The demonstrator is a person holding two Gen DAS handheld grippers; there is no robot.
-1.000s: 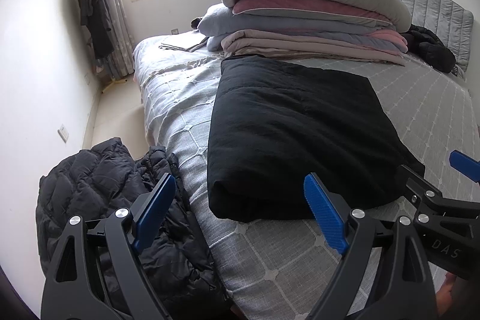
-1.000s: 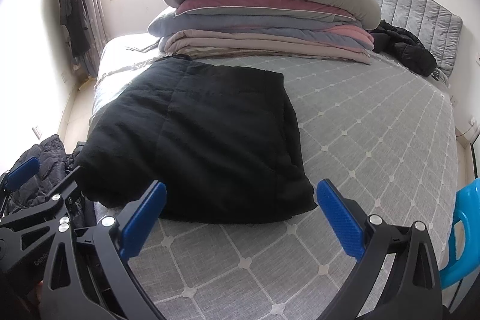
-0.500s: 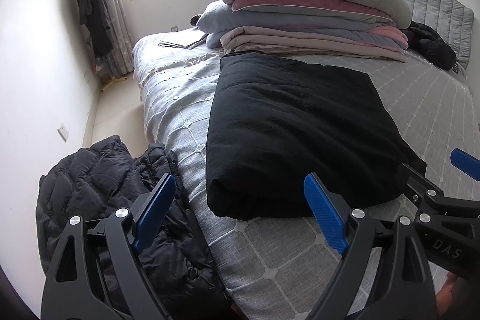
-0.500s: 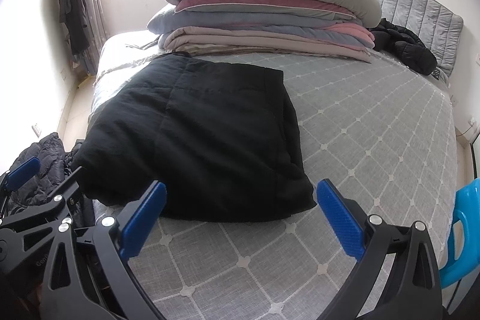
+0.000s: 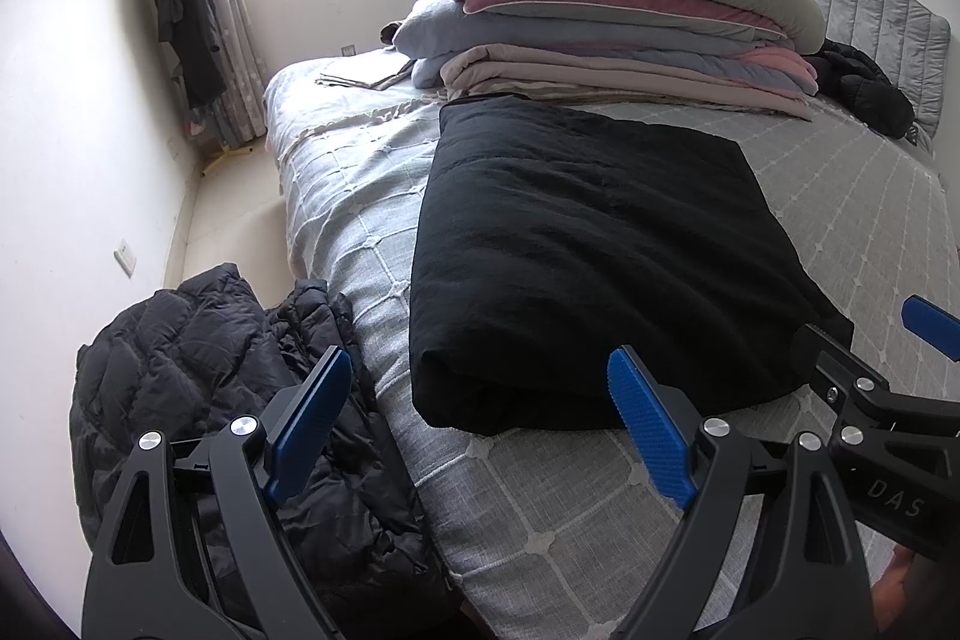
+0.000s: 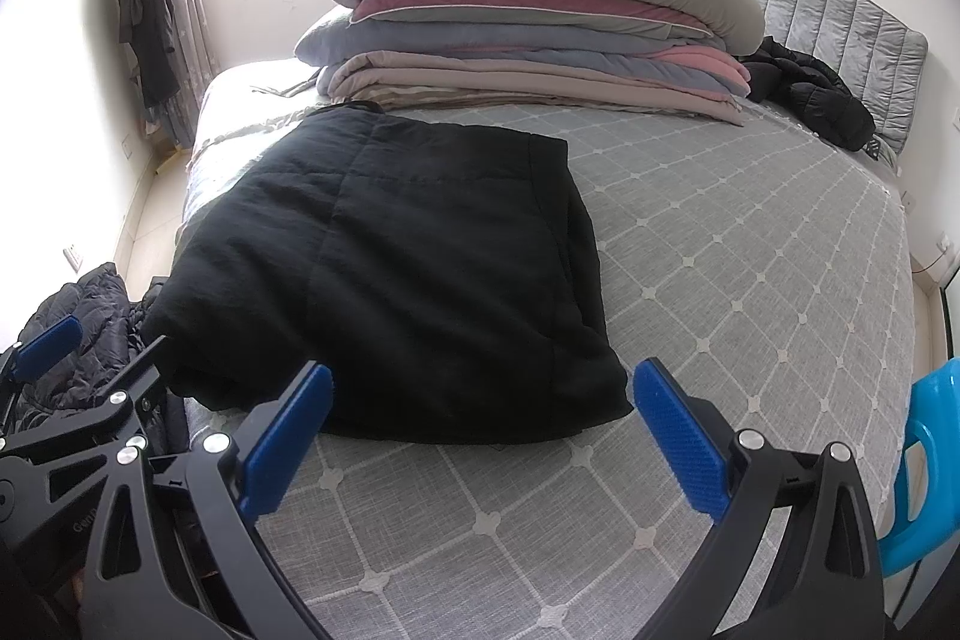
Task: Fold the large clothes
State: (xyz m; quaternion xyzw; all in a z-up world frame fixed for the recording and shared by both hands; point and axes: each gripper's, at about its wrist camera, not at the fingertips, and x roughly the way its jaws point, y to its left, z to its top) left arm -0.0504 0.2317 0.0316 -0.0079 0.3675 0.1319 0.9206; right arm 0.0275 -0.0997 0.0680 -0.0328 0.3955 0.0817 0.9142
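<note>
A black padded garment (image 5: 594,256) lies folded in a flat rectangle on the grey quilted bed (image 5: 870,214); it also shows in the right wrist view (image 6: 408,292). My left gripper (image 5: 480,424) is open and empty, just short of the garment's near left corner. My right gripper (image 6: 486,430) is open and empty, just short of the garment's near right edge. Each gripper shows at the edge of the other's view.
A stack of folded quilts and pillows (image 6: 528,34) stands at the back of the bed. A dark puffer jacket (image 5: 198,376) lies heaped beside the bed on the left. Another black jacket (image 6: 810,94) lies by the headboard. A blue plastic chair (image 6: 924,466) stands at the right.
Both grippers have edged slightly back and up from the garment, staying open. The folded garment has not moved.
</note>
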